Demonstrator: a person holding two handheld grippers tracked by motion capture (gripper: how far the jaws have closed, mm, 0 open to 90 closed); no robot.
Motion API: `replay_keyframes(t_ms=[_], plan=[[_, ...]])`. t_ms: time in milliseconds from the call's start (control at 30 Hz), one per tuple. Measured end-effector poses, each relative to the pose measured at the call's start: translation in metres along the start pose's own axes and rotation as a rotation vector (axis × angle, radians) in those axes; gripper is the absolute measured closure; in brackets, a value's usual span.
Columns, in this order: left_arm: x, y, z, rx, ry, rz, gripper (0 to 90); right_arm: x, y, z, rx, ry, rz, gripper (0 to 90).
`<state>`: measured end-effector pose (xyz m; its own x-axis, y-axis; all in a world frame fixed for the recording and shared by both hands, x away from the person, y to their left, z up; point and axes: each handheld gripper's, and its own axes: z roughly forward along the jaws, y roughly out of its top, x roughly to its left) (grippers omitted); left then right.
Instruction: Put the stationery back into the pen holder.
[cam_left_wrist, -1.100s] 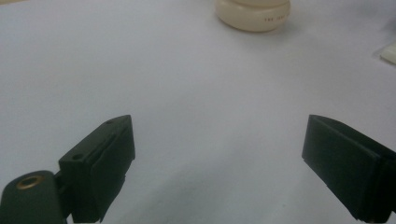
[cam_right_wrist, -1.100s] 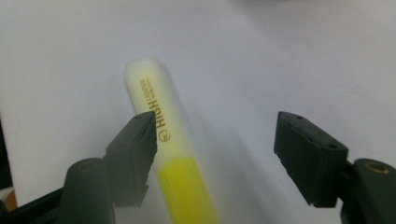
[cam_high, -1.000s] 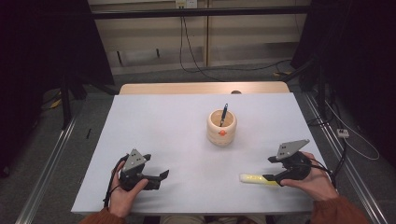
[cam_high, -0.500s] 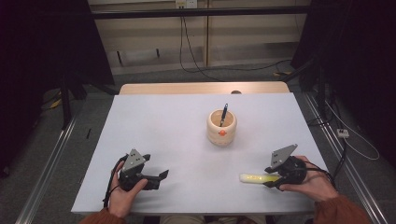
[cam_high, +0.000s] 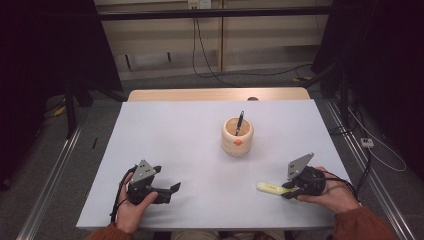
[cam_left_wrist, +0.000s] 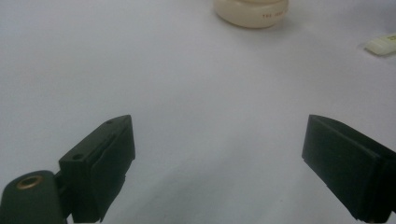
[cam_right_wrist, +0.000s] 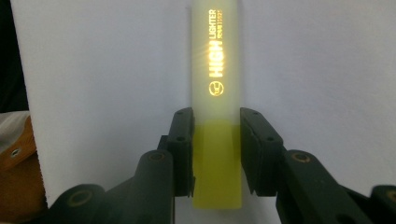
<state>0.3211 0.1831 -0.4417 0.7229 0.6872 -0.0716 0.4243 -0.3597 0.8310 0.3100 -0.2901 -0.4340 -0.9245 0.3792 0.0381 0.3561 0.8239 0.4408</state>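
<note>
A white bench (cam_high: 190, 150) carries a wooden pot (cam_high: 237, 137) ahead of both tongs, a dark pen (cam_high: 239, 122) inside, its lower end hidden. Right tongs (cam_right_wrist: 215, 154) clamp a yellow highlighter (cam_right_wrist: 218, 93), seemingly touching it. Left tongs (cam_left_wrist: 219, 158) gape empty.

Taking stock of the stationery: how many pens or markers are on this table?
2. A yellow highlighter lies near the right edge, between the right tongs; a dark pen stands in the wooden cup. The cup may hide more.
</note>
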Motion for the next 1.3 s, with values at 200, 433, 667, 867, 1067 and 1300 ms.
replay_keyframes(t_ms=[200, 433, 667, 867, 1067, 1300], plan=[[0.000, 0.000, -0.001, 0.007, 0.004, -0.002, 9.5, 0.000, 0.000, -0.001, -0.001, -0.003, 0.012, 67.5], [-0.001, 0.000, -0.001, 0.004, 0.005, 0.003, 9.5, -0.001, 0.000, -0.001, -0.034, 0.007, 0.046, 67.5], [-0.002, 0.000, -0.001, 0.002, 0.011, 0.007, 9.5, 0.001, 0.005, -0.002, -0.076, 0.036, 0.063, 67.5], [-0.005, 0.002, -0.003, -0.013, 0.018, 0.032, 9.7, 0.002, 0.010, -0.003, -0.113, 0.043, 0.087, 67.5], [-0.007, 0.003, -0.002, -0.014, 0.016, 0.055, 9.6, 0.011, 0.021, 0.006, -0.136, 0.043, 0.095, 67.5], [-0.016, 0.011, 0.002, 0.023, -0.041, 0.094, 9.7, 0.014, 0.041, 0.011, -0.178, 0.080, 0.111, 67.5]])
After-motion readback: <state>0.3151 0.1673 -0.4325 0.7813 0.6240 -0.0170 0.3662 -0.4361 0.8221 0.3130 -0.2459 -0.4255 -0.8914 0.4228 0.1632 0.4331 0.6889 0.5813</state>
